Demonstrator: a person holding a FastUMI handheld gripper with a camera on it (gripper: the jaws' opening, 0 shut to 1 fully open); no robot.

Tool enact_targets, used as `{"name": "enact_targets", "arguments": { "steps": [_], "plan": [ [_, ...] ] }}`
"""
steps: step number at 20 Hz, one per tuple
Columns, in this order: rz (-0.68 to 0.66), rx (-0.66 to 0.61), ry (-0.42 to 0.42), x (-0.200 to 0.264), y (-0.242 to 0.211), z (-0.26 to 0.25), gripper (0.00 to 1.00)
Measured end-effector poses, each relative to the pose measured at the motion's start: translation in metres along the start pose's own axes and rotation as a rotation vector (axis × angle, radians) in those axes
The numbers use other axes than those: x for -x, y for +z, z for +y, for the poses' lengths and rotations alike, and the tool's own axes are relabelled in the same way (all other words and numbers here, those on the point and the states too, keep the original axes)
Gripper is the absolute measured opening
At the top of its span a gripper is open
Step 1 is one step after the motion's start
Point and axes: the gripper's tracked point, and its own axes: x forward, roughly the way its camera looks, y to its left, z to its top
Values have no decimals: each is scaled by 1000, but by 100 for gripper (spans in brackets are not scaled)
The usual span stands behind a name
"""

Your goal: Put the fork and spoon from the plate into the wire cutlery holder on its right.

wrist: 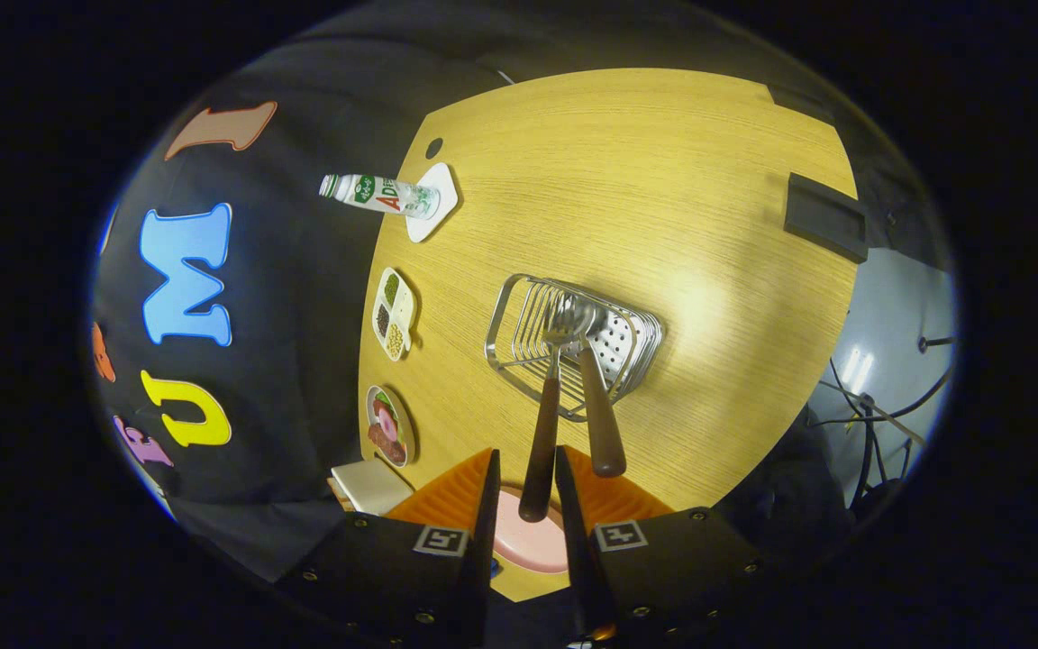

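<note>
The wire cutlery holder point(519, 311) stands on the wooden table just beyond my fingers. A fork point(544, 424) and a spoon point(603, 424), both with brown handles, lean in it with their heads down inside the basket. The spoon's handle rests to the right of my right finger. The fork's handle end lies between the fingertips of my gripper point(526, 455), close to the right finger, with a visible gap to the left one. The gripper is open. A pink plate point(528, 541) shows low between the fingers, beneath the handle end.
Along the table's edge by the booth wall stand a small bottle point(375, 193) on a white coaster, a white dish of beans point(393, 314), a round plate of food point(388, 425) and a white box point(373, 485). A dark block point(825, 218) sits at the opposite edge.
</note>
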Motion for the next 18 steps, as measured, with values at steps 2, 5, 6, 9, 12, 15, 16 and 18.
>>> {"name": "enact_targets", "arguments": {
  "steps": [2,5,6,9,12,15,16,18],
  "plan": [
    [-2,-4,2,2,0,1,38],
    [-5,-12,6,2,0,2,38],
    [-12,-13,6,5,1,2,38],
    [-55,10,-5,10,5,3,38],
    [-93,47,-12,17,10,8,38],
    [-132,102,-17,22,15,15,38],
    [-147,137,-27,23,16,16,38],
    [-174,211,-49,26,17,20,38]
  ]
}}
